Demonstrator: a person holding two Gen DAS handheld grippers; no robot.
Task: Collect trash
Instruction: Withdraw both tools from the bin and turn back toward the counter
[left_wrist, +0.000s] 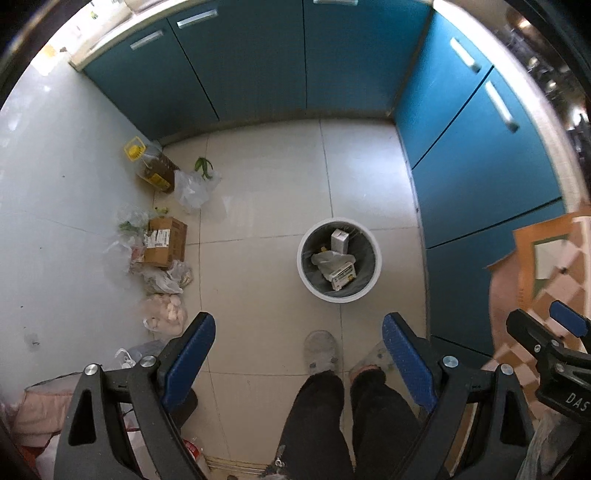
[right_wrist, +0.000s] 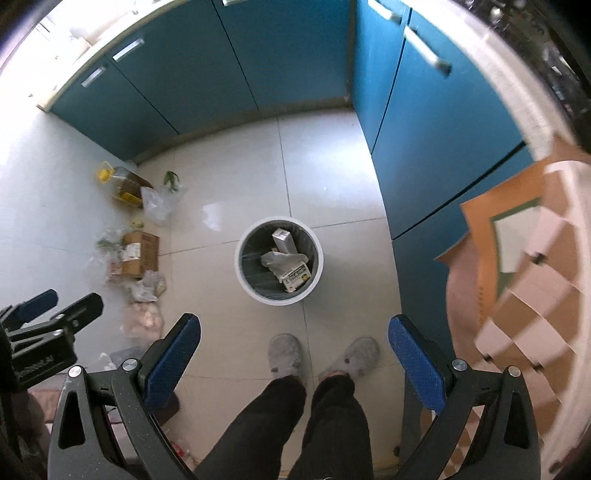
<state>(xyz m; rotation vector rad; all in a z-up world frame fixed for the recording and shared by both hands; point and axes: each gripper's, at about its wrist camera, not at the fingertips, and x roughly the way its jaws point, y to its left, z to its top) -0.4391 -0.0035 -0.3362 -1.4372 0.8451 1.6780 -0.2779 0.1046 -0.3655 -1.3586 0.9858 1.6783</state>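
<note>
1. The trash lies along the left wall on the floor (left_wrist: 266, 206), well apart from both grippers, which hang high above it. Going left to right: an oil jug (left_wrist: 153, 168) with a yellow cap stands in the corner by the blue cabinets (left_wrist: 258, 66); a clear bag (left_wrist: 194, 186) with a green leaf sits just beside it.
2. Nearer the person, a cardboard box (left_wrist: 164, 242) lies among crumpled bags; a further bag (left_wrist: 166, 312) of pale round things, too blurred to name, lies below those.
3. The bin (left_wrist: 373, 266) stands mid-floor, between the pile and the right-hand cabinets, already holding a carton (left_wrist: 340, 240), a bag and a flat packet.
4. The left gripper (left_wrist: 299, 354) has its fingers (left_wrist: 190, 354) spread wide and holds nothing. The right gripper (right_wrist: 295, 354) is likewise wide open and empty.
5. Handling, as a judgement: the bags look light, limp and slippery; a pinch on a bunched fold or knotted neck should hold better than on a flat sheet. The bag of pale things may be fragile, so it wants a grip on the neck, not the contents.
6. The box looks stiff and light; an edge or a flap probably suits the fingers.
7. The jug appears part full, so likely heavy; its handle near the cap is the likely hold.
</note>
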